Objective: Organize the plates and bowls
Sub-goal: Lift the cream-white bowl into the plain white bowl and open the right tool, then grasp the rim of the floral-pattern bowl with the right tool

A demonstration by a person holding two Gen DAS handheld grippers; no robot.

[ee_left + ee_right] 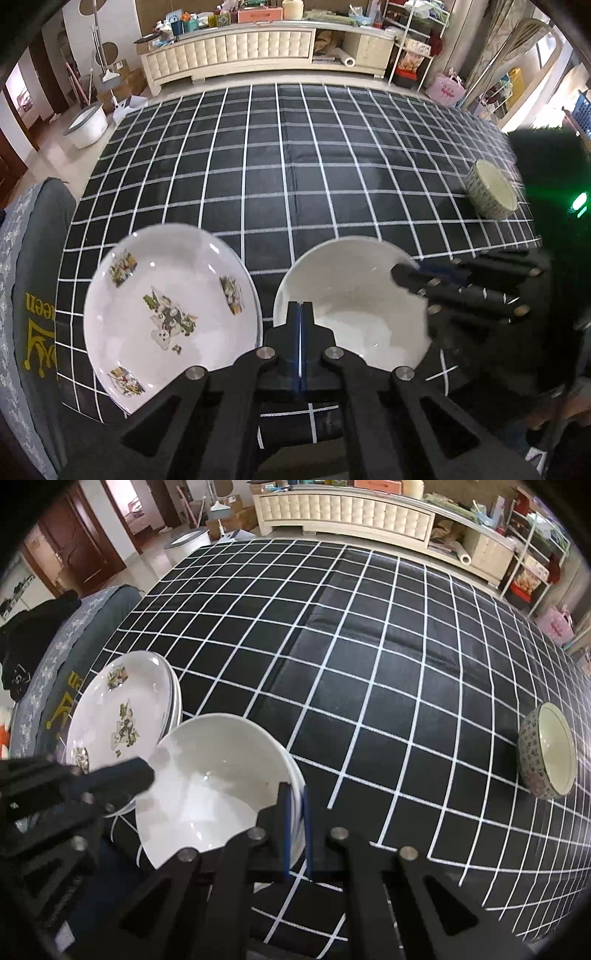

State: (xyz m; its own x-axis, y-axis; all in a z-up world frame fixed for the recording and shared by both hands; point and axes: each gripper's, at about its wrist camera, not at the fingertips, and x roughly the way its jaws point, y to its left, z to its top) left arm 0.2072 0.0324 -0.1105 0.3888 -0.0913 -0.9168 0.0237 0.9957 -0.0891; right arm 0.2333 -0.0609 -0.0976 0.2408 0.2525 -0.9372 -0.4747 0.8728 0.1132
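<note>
A plain white bowl [351, 302] sits at the near edge of the checked table, and also shows in the right wrist view [218, 775]. My left gripper [300, 314] is shut on its left rim. My right gripper [295, 805] is shut on its right rim, and shows from the side in the left wrist view [417, 273]. A stack of white plates with cartoon prints [170, 306] lies just left of the bowl, also in the right wrist view [122, 716]. A patterned bowl [491, 188] stands at the right, also in the right wrist view [546, 753].
The table has a black cloth with a white grid [280, 166]. A grey cushioned seat [33, 295] is at the left edge. A cream cabinet [266, 48] and a white bin [86, 125] stand on the floor beyond the table.
</note>
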